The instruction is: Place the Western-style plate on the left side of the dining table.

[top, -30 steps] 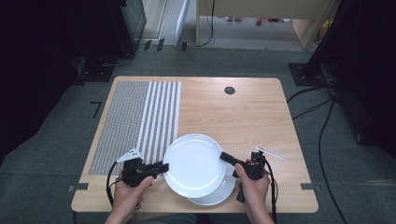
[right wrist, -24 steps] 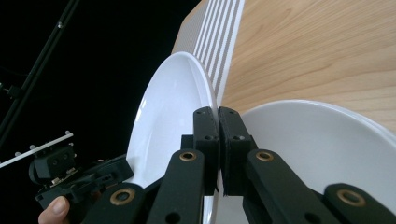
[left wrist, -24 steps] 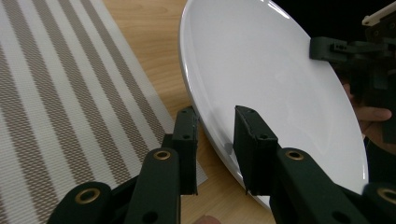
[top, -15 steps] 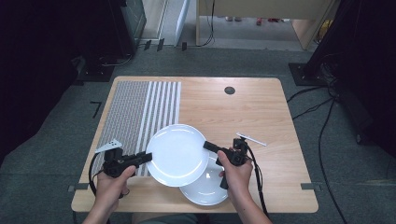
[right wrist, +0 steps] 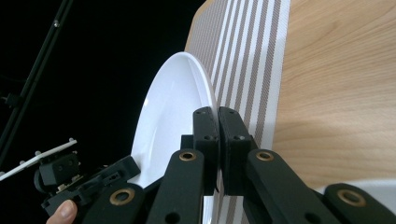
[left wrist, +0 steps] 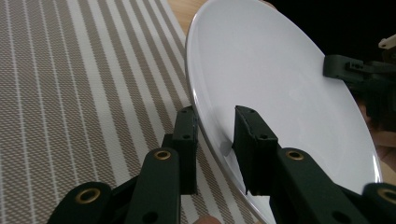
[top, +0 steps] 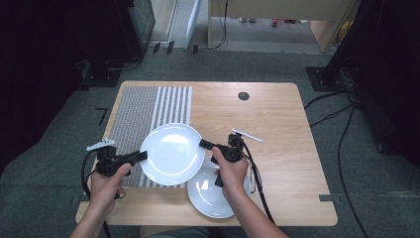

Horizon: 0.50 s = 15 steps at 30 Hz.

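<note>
white plate (top: pixel 172 153) between both grippers (clamped)

Even overhead light, dark surroundings; soft glare on the white plate (top: pixel 172 153), slight blur.

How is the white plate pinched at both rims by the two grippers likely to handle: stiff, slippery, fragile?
The upper plate looks rigid: it spans unbent between the left gripper and right gripper. Its glossy glaze suggests it could slip from the narrow fingers. It looks ceramic, so probably breakable if dropped onto the lower plate.
</note>
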Motion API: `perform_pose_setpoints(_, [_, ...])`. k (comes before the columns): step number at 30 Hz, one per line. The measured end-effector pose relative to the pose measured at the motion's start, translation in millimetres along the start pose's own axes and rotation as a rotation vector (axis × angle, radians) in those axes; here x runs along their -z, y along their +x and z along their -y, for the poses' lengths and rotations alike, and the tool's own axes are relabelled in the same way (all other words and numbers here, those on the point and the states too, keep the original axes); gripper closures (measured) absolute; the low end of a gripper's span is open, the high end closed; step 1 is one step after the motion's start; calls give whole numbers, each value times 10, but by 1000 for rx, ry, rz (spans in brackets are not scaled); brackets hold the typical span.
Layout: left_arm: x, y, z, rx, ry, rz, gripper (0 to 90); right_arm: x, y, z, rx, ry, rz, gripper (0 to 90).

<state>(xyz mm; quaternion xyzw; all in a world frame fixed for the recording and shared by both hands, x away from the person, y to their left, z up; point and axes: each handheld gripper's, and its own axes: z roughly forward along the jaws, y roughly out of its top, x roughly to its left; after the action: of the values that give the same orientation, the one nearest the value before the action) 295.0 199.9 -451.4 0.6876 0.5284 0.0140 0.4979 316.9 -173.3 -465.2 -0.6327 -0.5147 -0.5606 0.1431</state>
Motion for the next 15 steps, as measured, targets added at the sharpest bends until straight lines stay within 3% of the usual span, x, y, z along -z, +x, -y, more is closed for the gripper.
perform_pose_setpoints(8, [-22, 246, -149, 37, 4, -40, 717, -304, 0, -86, -29, 8, 8, 882])
perform_pose_setpoints(15, [-95, 535, -283, 95, 5, -86, 722, -660, -36, -135, -77, 7, 28, 882])
